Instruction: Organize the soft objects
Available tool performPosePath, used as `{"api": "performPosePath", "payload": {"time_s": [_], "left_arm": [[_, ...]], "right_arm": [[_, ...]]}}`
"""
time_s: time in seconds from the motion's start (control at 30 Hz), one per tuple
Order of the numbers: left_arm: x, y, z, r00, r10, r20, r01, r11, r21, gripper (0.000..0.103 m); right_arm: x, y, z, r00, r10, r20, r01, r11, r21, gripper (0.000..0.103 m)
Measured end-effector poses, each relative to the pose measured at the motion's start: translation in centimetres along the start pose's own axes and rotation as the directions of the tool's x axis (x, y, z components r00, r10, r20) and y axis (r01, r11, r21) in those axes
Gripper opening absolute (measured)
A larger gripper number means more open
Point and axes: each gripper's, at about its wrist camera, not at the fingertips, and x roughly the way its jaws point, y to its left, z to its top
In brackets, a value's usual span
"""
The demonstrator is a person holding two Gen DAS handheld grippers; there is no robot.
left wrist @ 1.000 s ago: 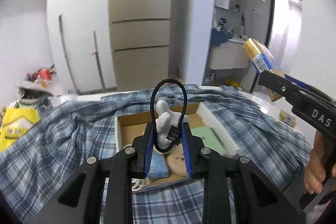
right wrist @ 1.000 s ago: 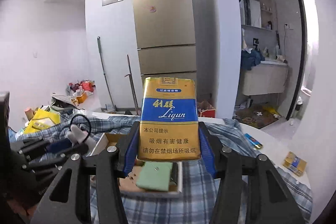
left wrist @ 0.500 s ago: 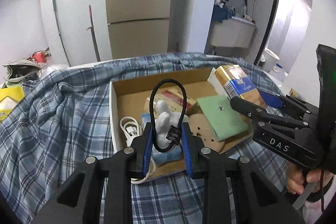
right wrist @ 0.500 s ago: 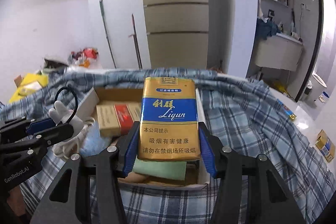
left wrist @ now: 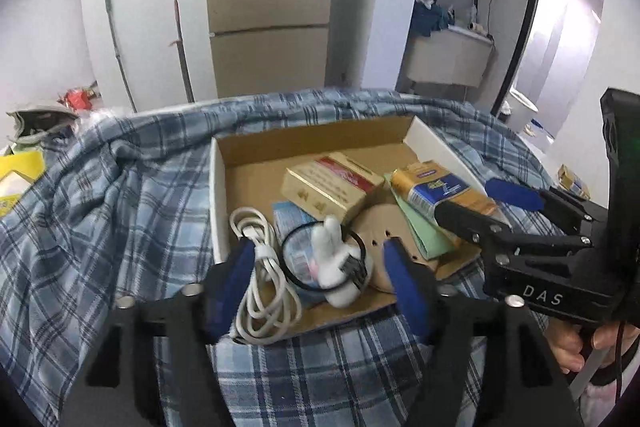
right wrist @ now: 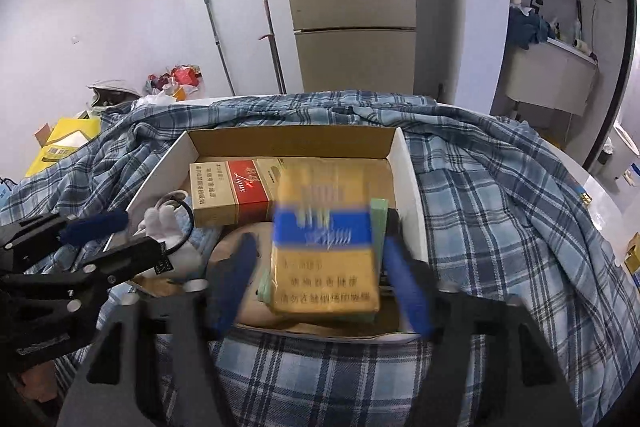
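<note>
Both pairs of jaws stand spread wide and pinch nothing. Between the blue pads of the left gripper (left wrist: 320, 279) lies a small white plush rabbit charm on a black elastic loop (left wrist: 334, 267), lying loose near the front edge of the shallow brown cardboard box (left wrist: 312, 143). It looks feather-light and squashy, so a pinch across its plump body should hold, while the thin loop would likely slip or stretch. In front of the right gripper (right wrist: 320, 279) a yellow-and-blue soft cigarette pack (right wrist: 326, 251) shows blurred, seemingly free of the pads and resting on a pale green flat pad (right wrist: 378, 211) at the box's right side. Its paper walls would probably dent under a hard squeeze; the two long flat faces look the safest hold. Beside the rabbit sits a coiled white cable (left wrist: 262, 283), springy and apt to tangle. Farther back lies a stiffer gold-and-red cigarette carton (right wrist: 230, 195). The box rests on a rumpled blue plaid cloth (left wrist: 120, 211) that covers the worktop.
</note>
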Motion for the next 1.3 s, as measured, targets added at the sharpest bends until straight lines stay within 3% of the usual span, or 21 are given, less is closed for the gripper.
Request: {"api": "performPosePath", "payload": {"time_s": [0.1, 0.17, 0.27, 0.37, 0.53, 0.67, 0.77, 0.9, 1.03, 1.2, 1.3], "left_arm": [[-0.5, 0.1, 0.2, 1.0, 0.018, 0.024, -0.018, 1.0, -0.001, 0.073], [-0.9, 0.4, 0.3, 0.998, 0.043, 0.039, -0.042, 0.999, -0.027, 0.08], [-2.4, 0.7, 0.5, 0.991, 0.063, 0.122, -0.056, 0.996, -0.063, 0.084], [-4.6, 0.0, 0.9, 0.974, 0.085, 0.208, -0.079, 0.996, -0.036, 0.085], [-9.1, -1.1, 1.8, 0.931, 0.086, 0.355, -0.079, 0.996, -0.035, 0.091], [-13.9, -1.6, 2.0, 0.867, 0.073, 0.493, -0.065, 0.997, -0.033, 0.103], [-16.6, -2.3, 1.8, 0.821, 0.097, 0.562, -0.106, 0.994, -0.016, 0.103], [-19.1, -2.4, 0.3, 0.785, 0.091, 0.613, -0.089, 0.995, -0.034, 0.103], [-20.0, -2.4, -2.0, 0.778, 0.105, 0.619, -0.102, 0.994, -0.041, 0.103], [-19.7, -2.8, -4.8, 0.757, 0.124, 0.642, -0.149, 0.989, -0.016, 0.103], [-19.1, -2.9, -6.5, 0.728, 0.131, 0.672, -0.171, 0.985, -0.007, 0.103]], "right_arm": [[-0.2, 0.1, 0.1, 1.0, -0.014, 0.012, 0.014, 1.0, -0.005, 0.073], [-0.5, 0.1, 0.2, 0.999, -0.025, 0.024, 0.025, 1.0, -0.009, 0.073], [-1.5, 0.0, 0.6, 0.997, -0.047, 0.06, 0.047, 0.999, -0.012, 0.073], [-3.5, 0.0, 1.0, 0.988, -0.083, 0.13, 0.086, 0.996, -0.019, 0.074], [-7.9, 0.1, 2.2, 0.954, -0.127, 0.272, 0.138, 0.99, -0.023, 0.08], [-12.8, -0.3, 3.0, 0.916, -0.122, 0.382, 0.128, 0.992, 0.011, 0.087], [-16.3, -0.1, 2.9, 0.882, -0.115, 0.457, 0.127, 0.992, 0.004, 0.096], [-20.0, 0.6, 2.0, 0.825, -0.1, 0.557, 0.128, 0.992, -0.012, 0.103], [-20.8, 1.2, 0.9, 0.836, -0.009, 0.549, 0.053, 0.997, -0.064, 0.103], [-19.9, 1.5, -1.8, 0.801, -0.028, 0.598, 0.081, 0.995, -0.062, 0.103], [-18.0, 1.3, -2.7, 0.835, -0.039, 0.549, 0.078, 0.996, -0.048, 0.103]]}}
